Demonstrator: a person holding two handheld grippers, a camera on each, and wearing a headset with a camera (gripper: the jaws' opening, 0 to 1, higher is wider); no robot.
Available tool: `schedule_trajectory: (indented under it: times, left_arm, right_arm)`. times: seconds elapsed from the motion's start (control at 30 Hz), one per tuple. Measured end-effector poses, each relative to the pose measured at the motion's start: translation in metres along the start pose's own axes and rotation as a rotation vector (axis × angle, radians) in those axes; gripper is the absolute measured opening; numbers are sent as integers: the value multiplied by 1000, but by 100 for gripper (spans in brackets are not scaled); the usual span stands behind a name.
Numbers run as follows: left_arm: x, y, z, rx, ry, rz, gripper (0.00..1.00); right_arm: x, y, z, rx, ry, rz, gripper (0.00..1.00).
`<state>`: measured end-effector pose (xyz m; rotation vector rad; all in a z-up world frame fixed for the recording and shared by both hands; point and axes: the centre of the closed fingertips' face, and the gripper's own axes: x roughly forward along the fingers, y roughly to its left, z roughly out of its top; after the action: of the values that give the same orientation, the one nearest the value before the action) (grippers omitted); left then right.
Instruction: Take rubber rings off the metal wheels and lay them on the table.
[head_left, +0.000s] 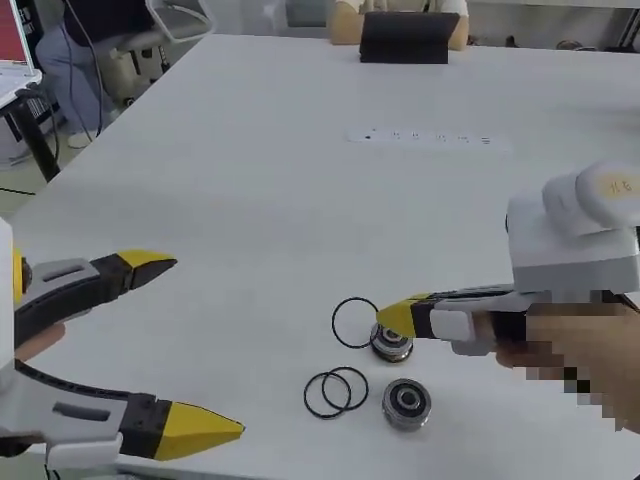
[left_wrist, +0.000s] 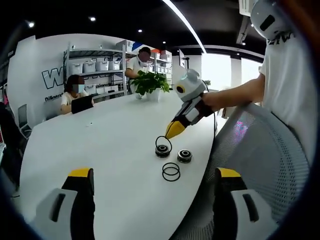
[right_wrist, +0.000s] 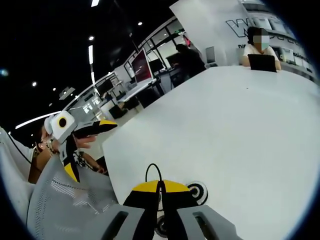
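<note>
My right gripper (head_left: 395, 318) reaches in from the right, shut on a black rubber ring (head_left: 354, 322) that loops out beside a metal wheel (head_left: 391, 343). In the right gripper view the shut gripper (right_wrist: 161, 186) pinches the ring (right_wrist: 153, 171), with a wheel (right_wrist: 198, 191) just to its right. A second wheel (head_left: 407, 403) stands nearer the table edge. Two loose rings (head_left: 335, 391) lie overlapping on the white table (head_left: 300, 180). My left gripper (head_left: 185, 348) is open at the lower left, well clear of the parts. The left gripper view shows the rings (left_wrist: 171, 171), both wheels (left_wrist: 162, 150) and the right gripper (left_wrist: 175, 131).
A flush socket strip (head_left: 430, 137) sits mid-table. A black laptop (head_left: 403, 40) and a seated person are at the far end. A potted plant (left_wrist: 150, 82) stands on the table's far corner. A mesh chair (left_wrist: 260, 150) is beside the near edge.
</note>
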<state>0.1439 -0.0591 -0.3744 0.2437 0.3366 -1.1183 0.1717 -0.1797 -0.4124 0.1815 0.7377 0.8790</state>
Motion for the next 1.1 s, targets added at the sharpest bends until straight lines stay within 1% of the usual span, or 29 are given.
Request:
schedule_trajectory:
  times: [0.13,0.33,0.5,0.67,0.8,0.97,1.1]
  left_arm:
    - [2,-4,-6,-16,6,7,99]
    - [3,-9,-14,-32,21,3,99]
    - [2,-11,-19,-44,29,4,99]
    - [0,-8,-17,-67,13,17,99]
    - [0,-10,-19,-67,21,12,98]
    - [1,-9,-20,-68,26,11,98]
    - [1,-8,-21,-73,28,13,98]
  right_arm:
    - [4,4,-5,-2,18,16,0]
    - [11,8,-14,6,50,41,0]
    - [18,11,-25,-4,98,54,0]
    - [26,14,-38,-10,142,67,0]
    - [30,13,-46,-12,172,74,0]
    - [30,8,-49,-5,184,64,0]
    - [32,6,-51,24,183,64,0]
